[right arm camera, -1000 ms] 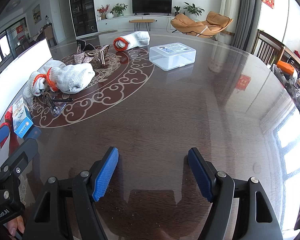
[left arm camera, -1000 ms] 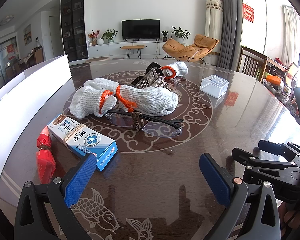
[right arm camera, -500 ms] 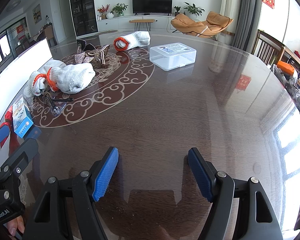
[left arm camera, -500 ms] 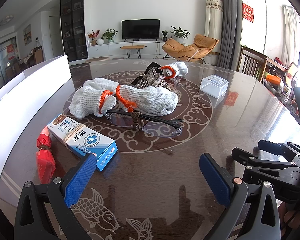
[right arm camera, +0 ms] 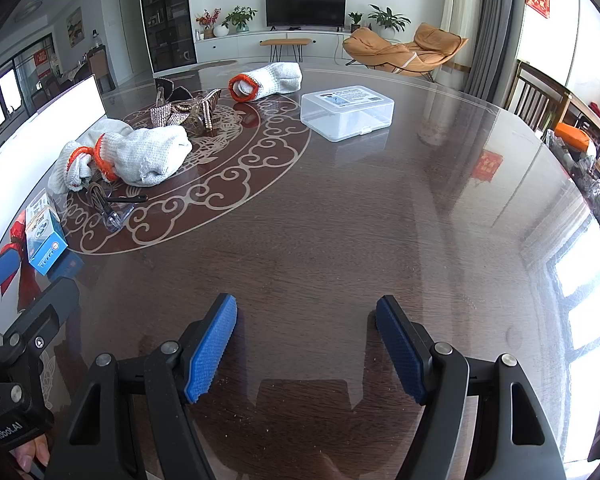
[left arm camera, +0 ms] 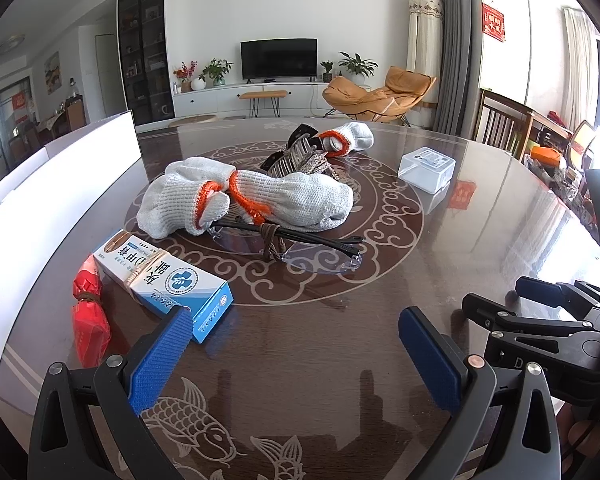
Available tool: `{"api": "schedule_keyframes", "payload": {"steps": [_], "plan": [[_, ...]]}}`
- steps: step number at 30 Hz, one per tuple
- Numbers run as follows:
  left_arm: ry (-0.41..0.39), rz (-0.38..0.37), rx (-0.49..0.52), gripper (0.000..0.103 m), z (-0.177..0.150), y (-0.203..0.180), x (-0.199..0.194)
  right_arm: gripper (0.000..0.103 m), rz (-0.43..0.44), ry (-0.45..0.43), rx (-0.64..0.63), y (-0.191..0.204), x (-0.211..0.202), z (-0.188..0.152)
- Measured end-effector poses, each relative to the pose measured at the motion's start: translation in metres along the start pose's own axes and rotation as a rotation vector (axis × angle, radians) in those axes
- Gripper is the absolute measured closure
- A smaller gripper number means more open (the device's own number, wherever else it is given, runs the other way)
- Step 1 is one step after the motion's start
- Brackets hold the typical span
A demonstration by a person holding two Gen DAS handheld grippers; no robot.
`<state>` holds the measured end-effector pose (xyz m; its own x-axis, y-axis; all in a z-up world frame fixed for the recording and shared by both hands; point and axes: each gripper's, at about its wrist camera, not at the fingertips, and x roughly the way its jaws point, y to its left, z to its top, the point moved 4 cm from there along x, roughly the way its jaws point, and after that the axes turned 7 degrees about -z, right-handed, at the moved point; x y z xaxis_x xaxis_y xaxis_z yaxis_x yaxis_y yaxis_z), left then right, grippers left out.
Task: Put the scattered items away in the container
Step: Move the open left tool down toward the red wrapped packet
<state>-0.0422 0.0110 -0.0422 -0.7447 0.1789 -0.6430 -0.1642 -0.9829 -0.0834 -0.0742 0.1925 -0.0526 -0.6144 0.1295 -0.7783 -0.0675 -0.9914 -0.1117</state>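
Observation:
A clear lidded plastic box (right arm camera: 347, 111) (left arm camera: 426, 168) stands on the round dark table (right arm camera: 340, 240). White knit gloves with orange cuffs (left arm camera: 252, 198) (right arm camera: 140, 156) lie mid-table, a third glove (right arm camera: 266, 80) (left arm camera: 348, 138) farther back beside a rhinestone hair clip (right arm camera: 188, 114) (left arm camera: 300, 160). Clear safety glasses (left arm camera: 292, 244) (right arm camera: 110, 206), a blue-and-white carton (left arm camera: 162, 278) (right arm camera: 44, 236) and a red packet (left arm camera: 88, 320) lie nearer the left. My left gripper (left arm camera: 292, 356) is open just short of the carton. My right gripper (right arm camera: 306, 348) is open over bare table.
A white panel (left arm camera: 56, 200) stands along the table's left edge. Wooden chairs (right arm camera: 540, 100) and clutter sit past the right rim. In the right wrist view a hand (right arm camera: 32, 456) holds the left tool at the lower left.

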Motion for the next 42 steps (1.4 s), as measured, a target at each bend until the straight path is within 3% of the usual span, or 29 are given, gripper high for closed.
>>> {"api": "schedule_keyframes", "payload": {"steps": [6, 10, 15, 18, 23, 29, 42], "plan": [[0.007, -0.008, -0.005, 0.000, 0.000, 0.002, -0.007, 0.030, 0.004, 0.000, -0.003, 0.002, 0.000, 0.000], [0.036, -0.056, 0.011, 0.000, -0.013, 0.011, -0.036, 0.030, 0.005, 0.000, -0.004, 0.003, 0.000, 0.000], [0.099, 0.041, 0.106, 0.000, -0.032, 0.049, -0.064, 0.030, 0.005, 0.000, -0.004, 0.003, 0.000, 0.000], [0.162, 0.093, 0.038, 0.000, -0.035, 0.090, -0.061, 0.030, 0.005, 0.000, -0.004, 0.003, 0.000, 0.000], [0.242, 0.060, -0.138, 0.000, -0.035, 0.130, -0.040, 0.030, 0.005, 0.000, -0.004, 0.003, 0.000, 0.000], [0.328, 0.106, -0.124, 0.000, -0.036, 0.128, -0.006, 0.030, 0.005, 0.000, -0.004, 0.003, 0.000, 0.000], [0.305, 0.109, -0.165, 0.000, -0.029, 0.133, 0.005, 0.030, 0.005, 0.000, -0.004, 0.003, 0.000, 0.000]]}}
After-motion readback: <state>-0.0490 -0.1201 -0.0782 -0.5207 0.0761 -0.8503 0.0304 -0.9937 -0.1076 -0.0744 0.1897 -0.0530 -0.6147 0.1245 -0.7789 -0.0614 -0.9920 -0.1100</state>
